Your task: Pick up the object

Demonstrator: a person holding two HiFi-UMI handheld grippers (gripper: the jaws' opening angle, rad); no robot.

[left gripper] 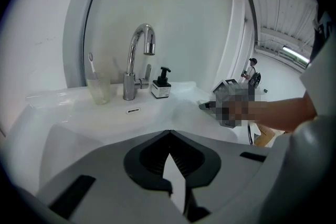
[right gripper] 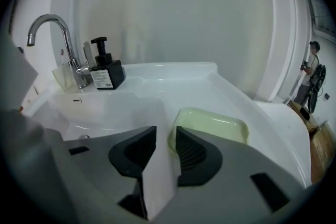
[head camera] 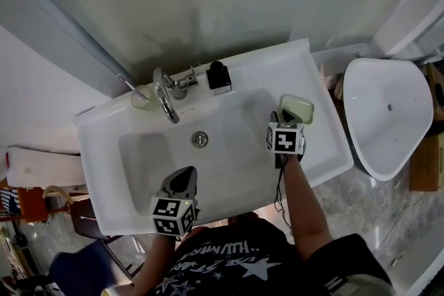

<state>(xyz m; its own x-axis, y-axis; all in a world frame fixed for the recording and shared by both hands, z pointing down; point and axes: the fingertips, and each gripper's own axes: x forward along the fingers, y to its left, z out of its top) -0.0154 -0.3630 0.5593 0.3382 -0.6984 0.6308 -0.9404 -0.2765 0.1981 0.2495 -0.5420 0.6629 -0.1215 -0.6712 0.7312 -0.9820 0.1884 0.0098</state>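
Note:
A pale green soap dish (head camera: 297,108) (right gripper: 212,124) lies on the right-hand ledge of the white sink (head camera: 97,142). My right gripper (head camera: 279,120) (right gripper: 166,131) is at the dish's near left corner, low over the ledge. Its jaws stand apart with a narrow gap, and the dish's left rim shows in that gap beside the right jaw. I see no pad pressing on it. My left gripper (head camera: 184,175) (left gripper: 169,135) hovers over the front left of the basin, its jaws closed together on nothing.
A chrome faucet (head camera: 165,93) (left gripper: 137,60) stands at the back of the sink. Beside it are a black soap dispenser (head camera: 218,77) (right gripper: 105,68) and a tumbler with a toothbrush (head camera: 141,96) (left gripper: 98,86). A white toilet (head camera: 385,114) is close on the right.

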